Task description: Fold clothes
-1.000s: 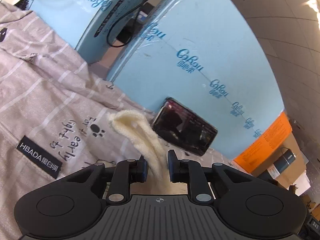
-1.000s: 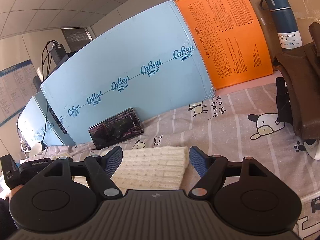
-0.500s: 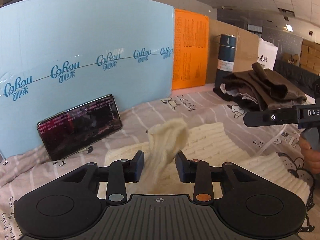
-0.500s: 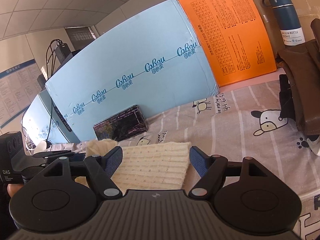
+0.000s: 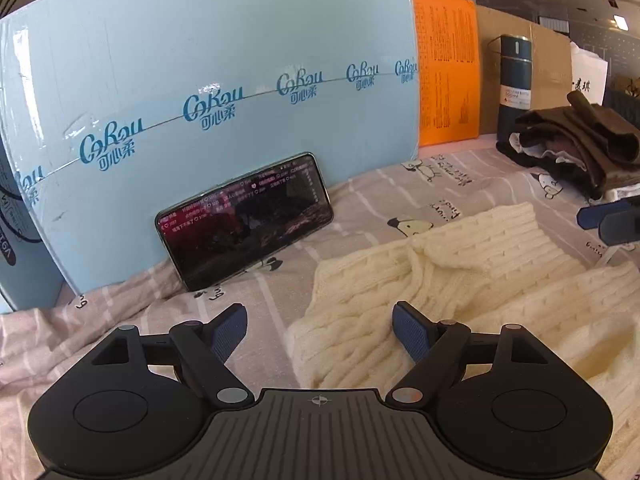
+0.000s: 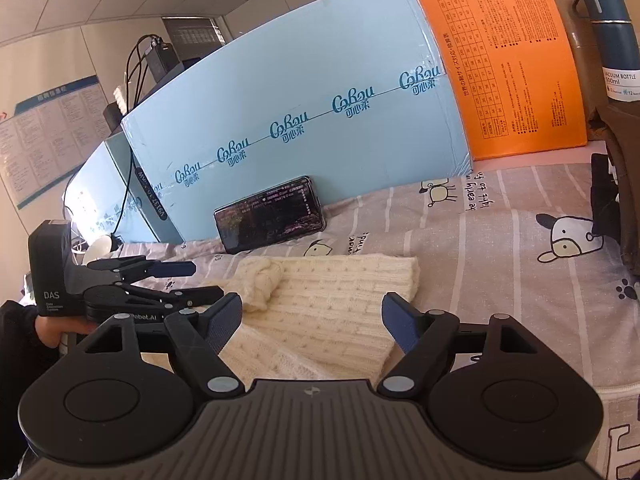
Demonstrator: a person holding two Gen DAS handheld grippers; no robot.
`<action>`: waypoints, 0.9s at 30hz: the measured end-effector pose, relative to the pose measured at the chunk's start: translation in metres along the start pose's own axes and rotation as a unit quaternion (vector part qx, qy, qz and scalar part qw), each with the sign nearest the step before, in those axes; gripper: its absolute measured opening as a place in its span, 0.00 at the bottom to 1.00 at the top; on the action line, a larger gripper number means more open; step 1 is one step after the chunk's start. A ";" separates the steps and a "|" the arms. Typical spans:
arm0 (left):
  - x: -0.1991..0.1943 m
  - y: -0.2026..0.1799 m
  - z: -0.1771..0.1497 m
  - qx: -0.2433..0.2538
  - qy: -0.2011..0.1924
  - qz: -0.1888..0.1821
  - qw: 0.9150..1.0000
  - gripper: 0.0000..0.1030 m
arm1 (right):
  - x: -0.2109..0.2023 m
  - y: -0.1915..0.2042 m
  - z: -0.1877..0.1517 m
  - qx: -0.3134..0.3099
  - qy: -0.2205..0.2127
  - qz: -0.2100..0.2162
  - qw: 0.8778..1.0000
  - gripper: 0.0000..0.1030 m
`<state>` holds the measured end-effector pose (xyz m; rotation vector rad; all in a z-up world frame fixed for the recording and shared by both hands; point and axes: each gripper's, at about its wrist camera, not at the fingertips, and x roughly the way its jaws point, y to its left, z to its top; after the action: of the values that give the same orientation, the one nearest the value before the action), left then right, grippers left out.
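Note:
A cream cable-knit sweater [image 5: 460, 280] lies on the cartoon-print bedsheet [image 5: 380, 196], with a sleeve laid across its body. My left gripper [image 5: 320, 330] is open and empty, hovering over the sweater's left edge. In the right wrist view the sweater [image 6: 332, 308] lies flat with the sleeve end [image 6: 260, 280] bunched on top. My right gripper [image 6: 312, 320] is open and empty just above the sweater. The left gripper [image 6: 192, 276] shows there at the left, jaws apart, beside the sleeve end.
A phone [image 5: 244, 220] leans against a light blue box [image 5: 200, 80] at the back. An orange box [image 5: 444, 68] and a dark blue vacuum bottle [image 5: 514, 80] stand further right. A pile of dark brown clothes [image 5: 576, 144] lies at the right.
My left gripper carried the sleeve over onto the sweater, then opened and let it go. The sleeve now lies on the sweater. My right gripper stayed open and barely moved.

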<state>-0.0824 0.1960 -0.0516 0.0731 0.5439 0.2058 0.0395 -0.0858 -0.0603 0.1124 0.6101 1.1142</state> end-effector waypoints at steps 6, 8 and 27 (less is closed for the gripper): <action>-0.076 -0.022 -0.017 0.098 -0.072 -0.050 0.991 0.89 | -0.041 0.018 -0.018 -0.080 -0.011 0.060 0.995 0.90; -0.099 -0.037 -0.030 0.153 -0.069 -0.088 0.982 0.91 | -0.056 0.026 -0.028 -0.113 -0.006 0.088 0.990 0.92; -0.073 -0.027 -0.051 0.153 -0.034 -0.238 0.959 0.27 | -0.037 0.058 -0.075 -0.306 0.101 0.025 0.946 0.63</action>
<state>-0.1650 0.1546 -0.0614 0.2457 0.5055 -0.3513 -0.0572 -0.1073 -0.0857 -0.5307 0.4186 1.3291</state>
